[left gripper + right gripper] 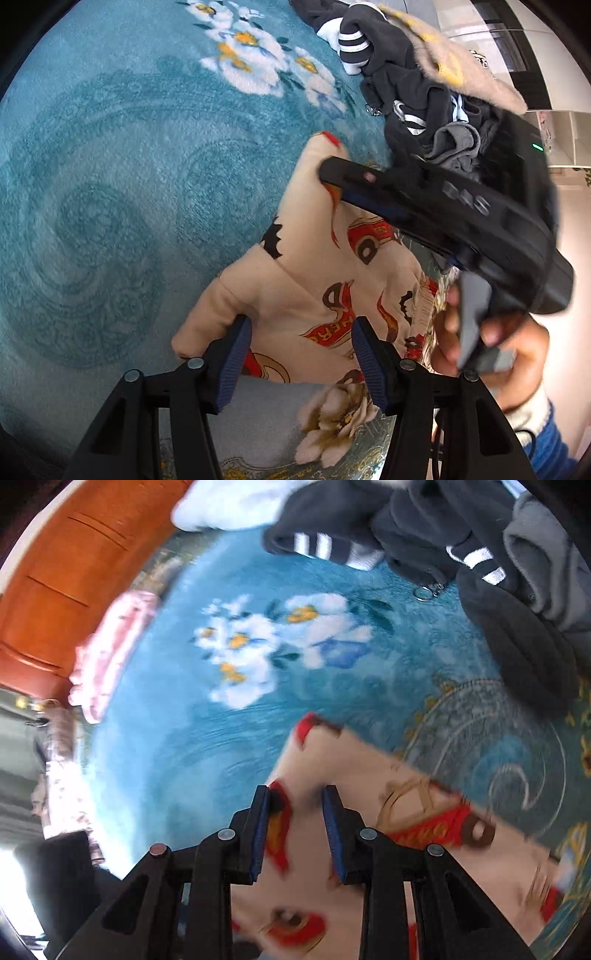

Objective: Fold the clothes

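Note:
A beige garment with red car prints (pixel 314 280) lies on the teal flowered blanket (pixel 129 166). My left gripper (pixel 301 328) is open, its jaws wide apart over the garment's near edge and sleeve. The right gripper's black body (pixel 461 210) reaches across the garment's far end. In the right wrist view the garment (pixel 388 794) is blurred, and my right gripper (pixel 297 794) hovers over its corner with jaws apart and nothing clamped between them.
A pile of dark striped clothes (pixel 406 92) with a beige fluffy piece (pixel 461 66) lies at the far right; it also shows in the right wrist view (pixel 461 535). A pink folded item (pixel 110 646) lies by an orange wooden headboard (pixel 74 554).

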Available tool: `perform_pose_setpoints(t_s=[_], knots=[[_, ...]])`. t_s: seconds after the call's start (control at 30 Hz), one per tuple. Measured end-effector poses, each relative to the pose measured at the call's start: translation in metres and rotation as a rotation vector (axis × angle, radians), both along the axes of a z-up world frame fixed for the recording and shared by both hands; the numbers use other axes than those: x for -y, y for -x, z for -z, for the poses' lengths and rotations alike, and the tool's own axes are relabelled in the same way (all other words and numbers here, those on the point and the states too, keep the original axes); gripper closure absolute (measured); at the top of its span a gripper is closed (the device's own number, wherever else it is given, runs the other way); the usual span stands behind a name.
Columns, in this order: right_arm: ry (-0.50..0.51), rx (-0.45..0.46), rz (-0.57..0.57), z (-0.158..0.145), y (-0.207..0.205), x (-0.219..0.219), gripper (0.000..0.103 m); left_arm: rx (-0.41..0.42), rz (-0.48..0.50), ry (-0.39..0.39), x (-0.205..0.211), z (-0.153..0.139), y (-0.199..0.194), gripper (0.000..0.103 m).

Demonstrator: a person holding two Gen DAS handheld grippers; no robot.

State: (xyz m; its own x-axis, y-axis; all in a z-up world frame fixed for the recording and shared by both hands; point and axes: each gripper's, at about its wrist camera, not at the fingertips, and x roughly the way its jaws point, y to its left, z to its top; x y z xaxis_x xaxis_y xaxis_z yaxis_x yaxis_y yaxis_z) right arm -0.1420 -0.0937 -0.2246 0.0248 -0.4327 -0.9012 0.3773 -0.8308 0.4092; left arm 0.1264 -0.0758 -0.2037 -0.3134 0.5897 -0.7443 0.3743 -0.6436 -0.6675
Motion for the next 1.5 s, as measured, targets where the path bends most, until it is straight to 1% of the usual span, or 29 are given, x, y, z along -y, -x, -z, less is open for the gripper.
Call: perform_pose_setpoints(t_s=[0.1,0.17,0.2,0.23,0.27,0.33,0.4,0.43,0.47,0.53,0.57,0.63,0.67,0.7,0.73,0.83,0.93,1.07,1.1,1.13,1.17,1.2,1.23,1.27,1.3,1.33,1.37,1.43,1.5], knots=[[0.007,0.019,0.021,0.004,0.007,-0.001,0.068,-0.076,-0.028,0.024,0.003,-0.016,-0.005,0.042],[0.026,-0.02,0.017,-0.008,0.008,-0.005,0.068,-0.132,-0.055,0.045,0.007,-0.029,-0.01,0.042],[0.036,-0.045,0.014,-0.014,0.01,-0.008,0.067,-0.138,-0.077,0.062,0.01,-0.032,-0.012,0.042],[0.043,-0.061,0.017,-0.018,0.013,-0.012,0.066,-0.117,-0.095,0.083,0.013,-0.031,-0.014,0.042],[0.042,-0.058,0.028,-0.019,0.017,-0.016,0.061,-0.076,-0.108,0.095,0.015,-0.025,-0.015,0.042],[0.037,-0.033,0.054,-0.017,0.026,-0.022,0.06,0.018,-0.117,0.093,0.015,-0.009,-0.013,0.044],[0.04,-0.002,0.06,-0.011,0.03,-0.023,0.06,0.061,-0.112,0.089,0.014,0.0,-0.011,0.044],[0.042,0.009,0.055,-0.009,0.03,-0.021,0.06,0.065,-0.105,0.1,0.012,-0.001,-0.011,0.046],[0.044,0.019,0.043,-0.007,0.029,-0.018,0.06,0.068,-0.094,0.121,0.009,-0.002,-0.01,0.049],[0.025,0.03,0.015,-0.004,0.024,-0.01,0.06,0.088,-0.073,0.154,0.01,-0.002,-0.01,0.072],[0.007,0.025,0.007,-0.002,0.022,-0.005,0.06,0.098,-0.063,0.162,0.01,-0.001,-0.01,0.076],[-0.024,0.008,0.0,-0.001,0.02,0.001,0.068,0.111,-0.043,0.171,0.008,-0.001,-0.009,0.082],[-0.038,-0.002,0.004,-0.002,0.02,0.002,0.081,0.116,-0.033,0.176,0.007,-0.002,-0.009,0.082],[-0.055,-0.013,0.009,-0.003,0.02,0.002,0.088,0.122,-0.023,0.183,0.006,-0.002,-0.008,0.082],[-0.069,-0.024,0.018,-0.005,0.022,0.002,0.091,0.127,-0.016,0.189,0.005,-0.002,-0.008,0.082],[-0.08,-0.009,0.036,-0.002,0.03,0.004,0.093,0.131,-0.014,0.189,0.005,-0.001,-0.008,0.082],[-0.063,0.024,0.065,0.003,0.034,0.002,0.093,0.092,-0.053,0.13,0.012,0.0,-0.012,0.081],[0.052,0.033,0.115,-0.016,0.032,-0.019,0.092,0.029,-0.118,0.056,0.025,-0.003,-0.014,0.078],[0.077,0.026,0.124,-0.023,0.031,-0.029,0.092,0.013,-0.134,0.037,0.029,-0.004,-0.014,0.073],[0.083,0.014,0.136,-0.029,0.029,-0.042,0.092,-0.003,-0.151,0.019,0.032,-0.005,-0.014,0.065],[0.084,0.0,0.149,-0.036,0.027,-0.056,0.091,-0.02,-0.167,0.0,0.036,-0.006,-0.014,0.062],[0.076,-0.012,0.165,-0.04,0.024,-0.07,0.085,-0.036,-0.184,-0.018,0.04,-0.006,-0.015,0.056],[0.065,-0.017,0.187,-0.041,0.02,-0.087,0.079,-0.043,-0.183,-0.021,0.04,-0.007,-0.012,0.053],[0.054,-0.018,0.212,-0.043,0.015,-0.107,0.062,-0.041,-0.155,0.0,0.036,-0.006,-0.004,0.052],[0.04,-0.012,0.241,-0.041,0.008,-0.128,0.048,-0.043,-0.123,0.024,0.037,-0.007,0.004,0.049],[0.03,0.0,0.265,-0.039,0.0,-0.149,0.046,-0.044,-0.097,0.045,0.04,-0.007,0.009,0.045],[0.018,0.021,0.29,-0.035,-0.007,-0.165,0.046,-0.043,-0.07,0.063,0.036,-0.006,0.015,0.043],[-0.008,0.067,0.344,-0.026,-0.022,-0.196,0.045,-0.029,-0.02,0.068,0.024,0.002,0.034,0.041],[-0.016,0.139,0.4,-0.011,-0.035,-0.215,0.044,-0.003,0.026,0.073,0.011,0.01,0.043,0.041]])
